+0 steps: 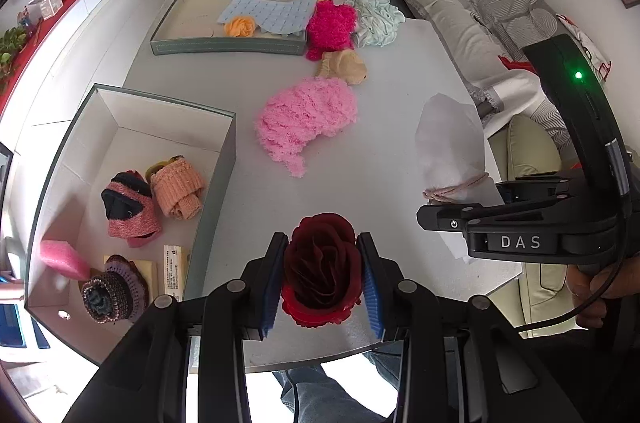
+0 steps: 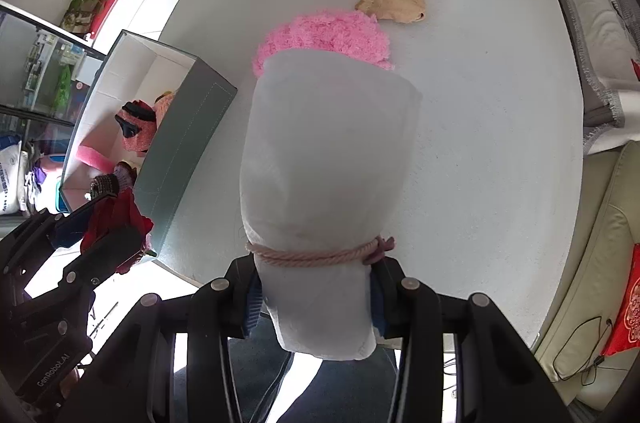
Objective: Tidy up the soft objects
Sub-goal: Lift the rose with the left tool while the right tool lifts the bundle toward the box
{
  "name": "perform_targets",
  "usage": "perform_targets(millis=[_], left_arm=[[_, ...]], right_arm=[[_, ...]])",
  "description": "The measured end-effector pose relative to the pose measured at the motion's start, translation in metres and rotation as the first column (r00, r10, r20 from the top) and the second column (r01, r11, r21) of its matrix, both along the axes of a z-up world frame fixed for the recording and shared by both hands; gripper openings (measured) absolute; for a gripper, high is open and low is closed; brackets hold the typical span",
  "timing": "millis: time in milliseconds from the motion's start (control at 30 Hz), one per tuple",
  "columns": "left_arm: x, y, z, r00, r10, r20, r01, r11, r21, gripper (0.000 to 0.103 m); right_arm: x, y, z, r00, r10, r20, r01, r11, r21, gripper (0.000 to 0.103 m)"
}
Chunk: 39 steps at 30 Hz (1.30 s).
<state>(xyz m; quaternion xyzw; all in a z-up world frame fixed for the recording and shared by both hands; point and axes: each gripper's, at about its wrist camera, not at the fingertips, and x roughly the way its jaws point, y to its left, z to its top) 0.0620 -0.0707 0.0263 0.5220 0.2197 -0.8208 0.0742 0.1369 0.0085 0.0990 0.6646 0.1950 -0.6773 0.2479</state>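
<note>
My left gripper (image 1: 322,279) is shut on a dark red fabric rose (image 1: 320,263), held over the near edge of the white table (image 1: 380,151). My right gripper (image 2: 316,299) is shut on a white drawstring pouch (image 2: 328,159) tied with a pink cord; the pouch also shows in the left wrist view (image 1: 450,147). A light pink fluffy cloth (image 1: 306,119), a beige cloth (image 1: 344,65), a magenta fluffy cloth (image 1: 330,27) and a pale green cloth (image 1: 378,17) lie on the table.
A deep grey box (image 1: 216,167) at the near left holds knitted items, a pink sponge and small cartons. A shallow grey tray (image 1: 228,45) at the far left holds an orange rose and a blue mat. A sofa (image 1: 460,11) runs along the right.
</note>
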Motion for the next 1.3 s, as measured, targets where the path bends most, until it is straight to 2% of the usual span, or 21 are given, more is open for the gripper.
perform_targets(millis=[467, 867, 1100, 1300], left_arm=[[0.025, -0.021, 0.001, 0.993, 0.112, -0.037, -0.112, 0.994, 0.018, 0.037], [0.053, -0.04, 0.001, 0.976, 0.211, -0.051, -0.21, 0.977, 0.021, 0.037], [0.072, -0.055, 0.0, 0.958, 0.281, -0.051, -0.28, 0.96, 0.019, 0.037], [0.094, -0.073, -0.001, 0.929, 0.368, -0.044, -0.368, 0.93, 0.008, 0.037]], right_arm=[[0.013, -0.033, 0.003, 0.994, 0.108, -0.018, -0.108, 0.993, 0.041, 0.046], [0.027, -0.061, 0.002, 0.98, 0.199, -0.024, -0.198, 0.979, 0.057, 0.046], [0.037, -0.079, 0.002, 0.967, 0.253, -0.025, -0.251, 0.966, 0.059, 0.046], [0.047, -0.094, 0.006, 0.954, 0.298, -0.046, -0.296, 0.954, 0.05, 0.046]])
